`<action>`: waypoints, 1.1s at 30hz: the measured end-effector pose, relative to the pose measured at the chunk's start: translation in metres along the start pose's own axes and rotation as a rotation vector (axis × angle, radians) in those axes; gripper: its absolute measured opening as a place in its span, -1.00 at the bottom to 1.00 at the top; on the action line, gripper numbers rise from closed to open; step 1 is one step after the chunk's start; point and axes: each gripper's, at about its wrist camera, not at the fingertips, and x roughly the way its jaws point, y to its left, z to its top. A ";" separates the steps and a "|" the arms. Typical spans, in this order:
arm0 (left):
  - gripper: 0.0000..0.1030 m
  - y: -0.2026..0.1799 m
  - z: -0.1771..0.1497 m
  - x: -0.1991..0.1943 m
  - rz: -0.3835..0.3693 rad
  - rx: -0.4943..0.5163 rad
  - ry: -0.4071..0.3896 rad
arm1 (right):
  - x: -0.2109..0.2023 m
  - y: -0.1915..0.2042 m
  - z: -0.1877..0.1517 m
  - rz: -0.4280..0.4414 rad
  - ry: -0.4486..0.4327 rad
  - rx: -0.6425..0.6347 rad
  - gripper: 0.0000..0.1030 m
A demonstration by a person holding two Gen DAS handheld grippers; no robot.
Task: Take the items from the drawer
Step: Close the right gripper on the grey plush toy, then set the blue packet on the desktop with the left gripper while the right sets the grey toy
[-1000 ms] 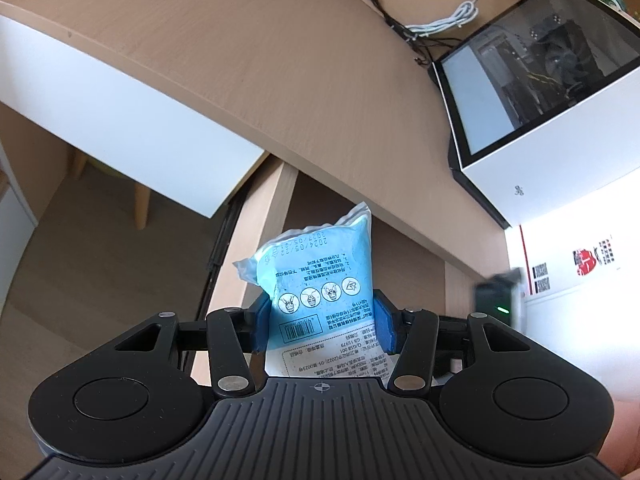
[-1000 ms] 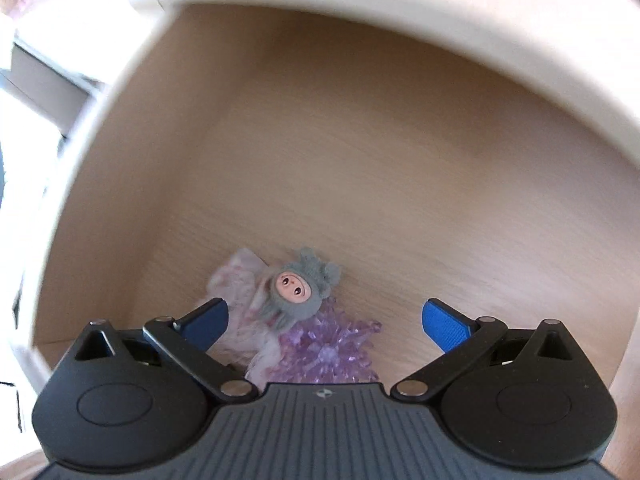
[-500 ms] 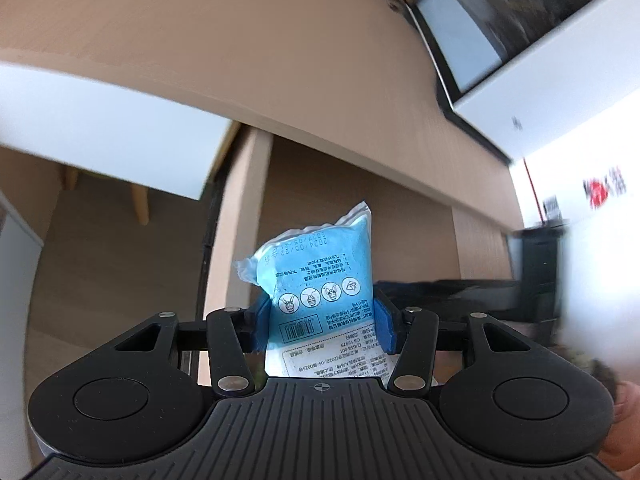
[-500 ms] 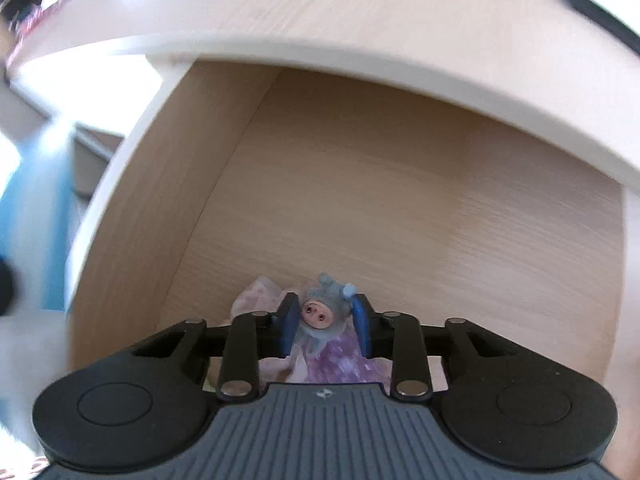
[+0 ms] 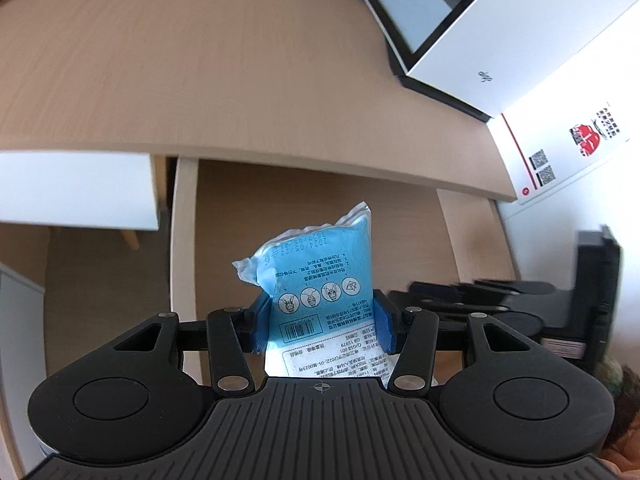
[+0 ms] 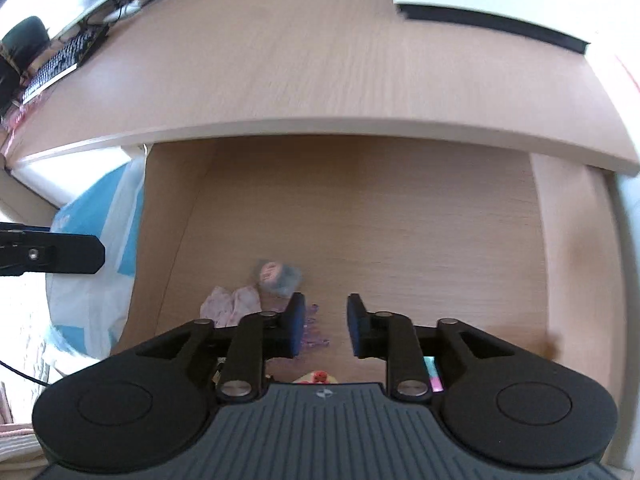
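Packet: blue plastic packet [image 5: 316, 280] with printed icons and a barcode, held upright above the open light-wood drawer [image 5: 184, 240], clear of its floor.
Left gripper: left gripper [image 5: 320, 320] has its blue pads pressed on both sides of the packet, jaws about mid-width. The low grip probably leaves the crimped top free and the pack steady for carrying out.
Toy: small grey plush toy with a pink snout [image 6: 278, 276] lies on the drawer floor, not yet taken out.
Right gripper: right gripper [image 6: 326, 320] hangs over the drawer. Its jaws have just been opening and stand narrowly apart with nothing between them; the toy sits just beyond its left finger.
Neighbours: crumpled pink cloth [image 6: 232, 304] touches the toy. A purple spiky plastic piece [image 6: 314, 336] lies partly hidden behind that finger.
Desk: pale wooden desktop [image 6: 320, 60] overhangs the drawer's back, so reaching in likely calls for a steep downward approach.
Right view only: drawer contents, plus the packet seen side-on beyond the drawer's left wall.
Left view only: the packet's print and the pads' hold. The toy is hidden there.
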 end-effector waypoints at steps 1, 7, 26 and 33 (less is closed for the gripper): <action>0.06 0.003 -0.004 -0.002 -0.002 -0.014 0.002 | 0.010 0.010 -0.005 0.009 0.015 -0.026 -0.38; 0.06 0.019 -0.019 -0.017 -0.002 -0.098 -0.025 | 0.051 0.049 0.012 0.008 0.081 -0.245 -0.06; 0.06 -0.016 0.004 -0.015 -0.068 -0.014 -0.066 | -0.012 0.019 -0.004 -0.033 -0.012 -0.115 -0.60; 0.07 -0.074 0.092 0.019 -0.089 0.133 -0.226 | -0.068 -0.020 -0.006 -0.058 -0.177 0.043 -0.60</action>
